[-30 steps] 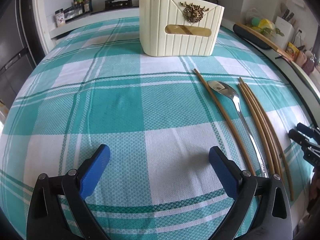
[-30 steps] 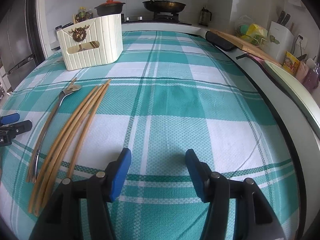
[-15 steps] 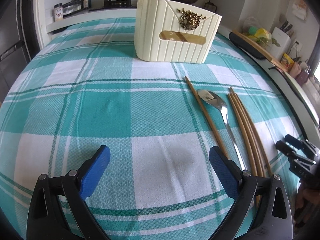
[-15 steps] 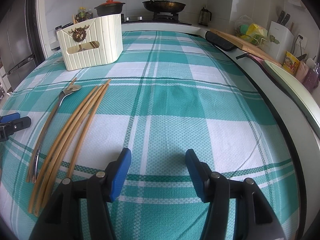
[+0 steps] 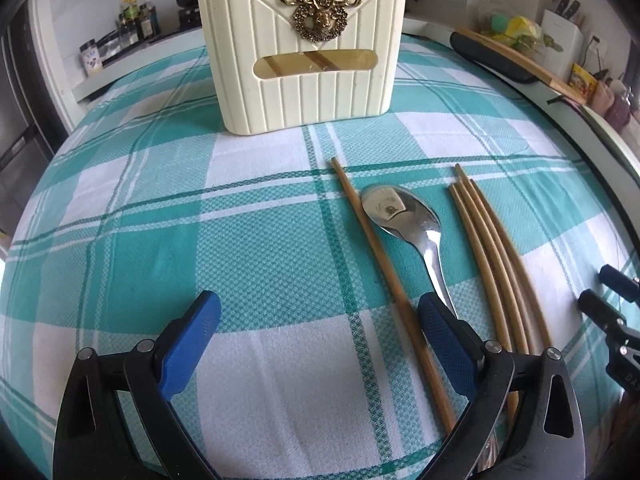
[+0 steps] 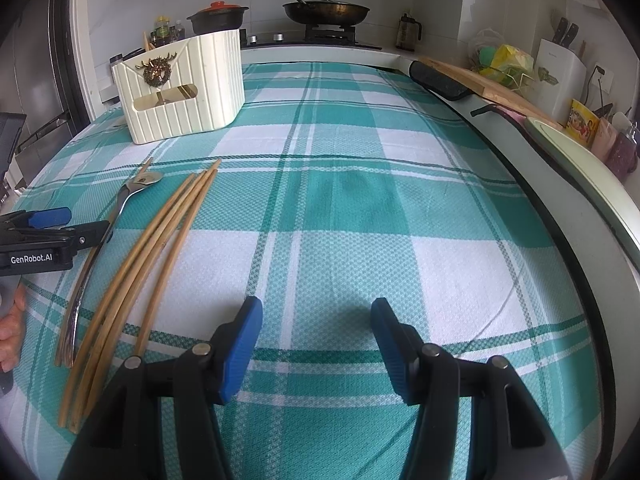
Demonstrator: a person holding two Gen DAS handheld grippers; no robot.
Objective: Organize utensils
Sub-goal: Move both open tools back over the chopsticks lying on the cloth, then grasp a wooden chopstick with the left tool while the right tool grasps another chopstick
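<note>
The left claw [image 5: 320, 320] has slid toward the spoon [image 5: 404, 216], both claws gaping, empty.

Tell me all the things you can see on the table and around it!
Tablecloth: one, teal and white checks, covers the table.
Utensil holder: one, cream with a gold deer badge, far side of the cloth.
Spoon: one, silver, lying flat.
Single chopstick: one, tan, just left of the spoon.
Chopstick bundle: four, tan, right of the spoon.
Frying pan: one, black with lid, on the stove.
Pot: one, black, red lid, on the stove.
Left gripper: black with blue pads, open.
Right gripper: same, open.
</note>
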